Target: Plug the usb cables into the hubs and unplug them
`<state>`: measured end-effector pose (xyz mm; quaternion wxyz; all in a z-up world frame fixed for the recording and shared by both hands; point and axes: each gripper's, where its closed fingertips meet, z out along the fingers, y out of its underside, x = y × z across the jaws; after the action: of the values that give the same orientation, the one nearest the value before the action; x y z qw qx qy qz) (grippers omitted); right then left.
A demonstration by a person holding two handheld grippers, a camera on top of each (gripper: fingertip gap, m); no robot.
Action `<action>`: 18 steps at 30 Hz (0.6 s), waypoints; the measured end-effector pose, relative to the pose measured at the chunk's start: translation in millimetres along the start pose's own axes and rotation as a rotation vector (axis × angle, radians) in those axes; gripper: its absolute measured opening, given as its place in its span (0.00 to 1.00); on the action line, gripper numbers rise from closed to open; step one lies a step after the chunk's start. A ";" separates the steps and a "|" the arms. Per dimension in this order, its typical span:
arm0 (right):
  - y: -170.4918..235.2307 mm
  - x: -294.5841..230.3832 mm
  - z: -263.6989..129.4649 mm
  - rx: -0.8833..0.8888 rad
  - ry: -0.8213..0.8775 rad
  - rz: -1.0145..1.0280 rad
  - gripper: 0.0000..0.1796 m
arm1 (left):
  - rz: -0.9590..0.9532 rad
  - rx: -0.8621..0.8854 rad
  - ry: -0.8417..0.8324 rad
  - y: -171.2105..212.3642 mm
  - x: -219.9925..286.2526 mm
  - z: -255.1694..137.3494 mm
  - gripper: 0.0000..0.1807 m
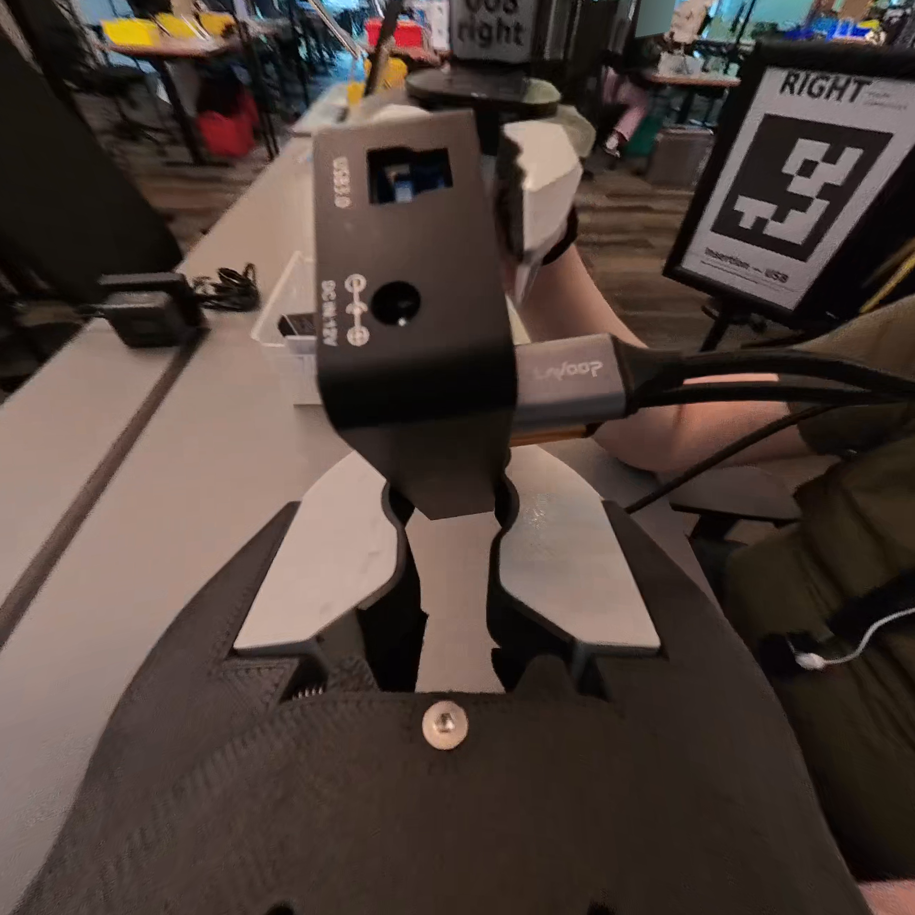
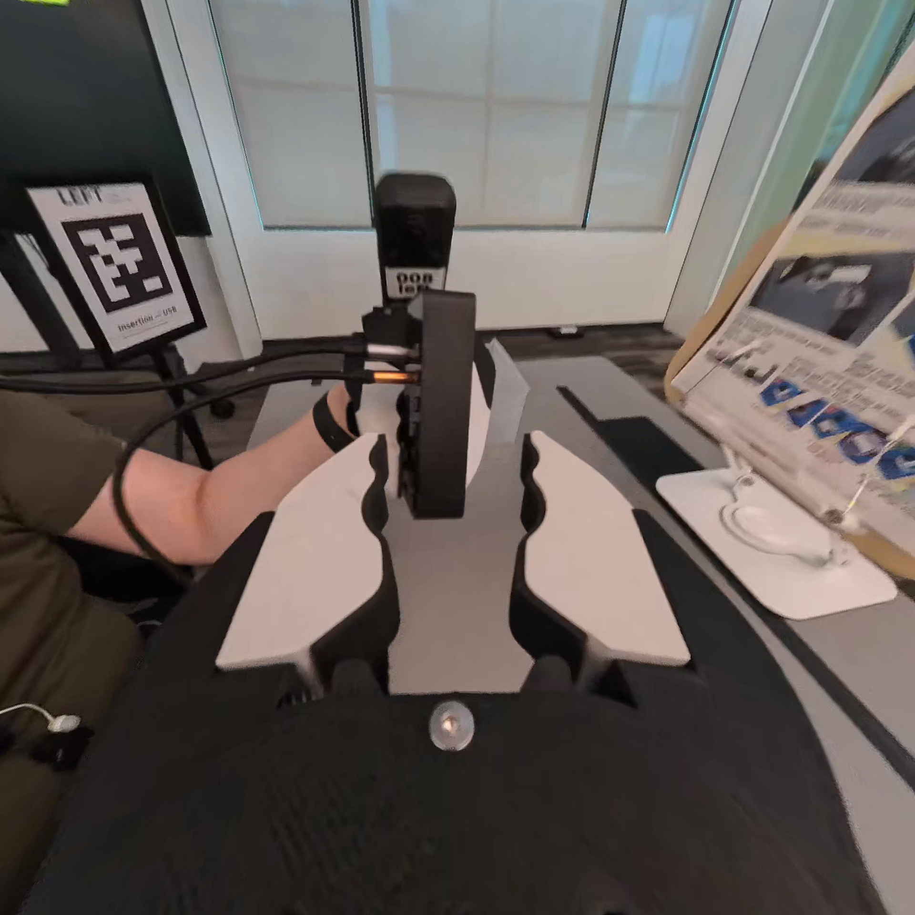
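**We hold the hub up so the plugs can come out**

Our left gripper (image 1: 448, 500) is shut tight on the bottom end of the black USB hub (image 1: 411, 277). We hold the hub up in the air, above the grey table (image 1: 124, 495), standing tall. We think this is so its side with the holes faces the other hand.

Two plugs sit in that side of the hub. One is a grey USB plug (image 1: 564, 381) with a thick black cable (image 1: 767, 376). Just under it is an orange plug (image 1: 549, 435); only a thin strip of it shows here. In the right wrist view we see both plugs, the grey plug (image 2: 388, 350) above and the orange plug (image 2: 393, 377) below, pushed into the hub (image 2: 440, 406). Their cables run off toward the person's arm (image 2: 163, 500).

Our right gripper (image 2: 453, 478) is wide open and holds nothing. Its two white fingers (image 2: 317, 534) sit on each side of the hub's lower end, not touching it.

We think the plugging-in is done and the pulling-out comes next. The right gripper would need to move up to a plug and pinch it. The left one must keep the hub from slipping when we pull.

A framed sign with a black and white square pattern (image 1: 792, 188) stands behind.
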<state>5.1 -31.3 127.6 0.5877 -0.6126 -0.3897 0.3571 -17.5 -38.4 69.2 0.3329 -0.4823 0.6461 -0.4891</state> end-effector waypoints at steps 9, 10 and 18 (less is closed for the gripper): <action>53.6 -11.1 46.6 -0.277 -0.110 0.028 0.18 | -0.021 -0.138 0.050 24.5 3.1 24.9 0.16; 51.3 -11.2 46.8 -0.272 -0.125 0.044 0.17 | -0.012 -0.110 0.036 20.6 1.0 23.8 0.16; 22.1 41.8 -0.6 -0.124 0.184 0.143 0.16 | -0.206 0.046 -0.250 19.7 -58.6 -34.2 0.23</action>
<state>25.4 5.8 106.4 0.5549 -0.7041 -0.3110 0.3157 -35.9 29.0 58.2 0.3698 -0.5953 0.5352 -0.4716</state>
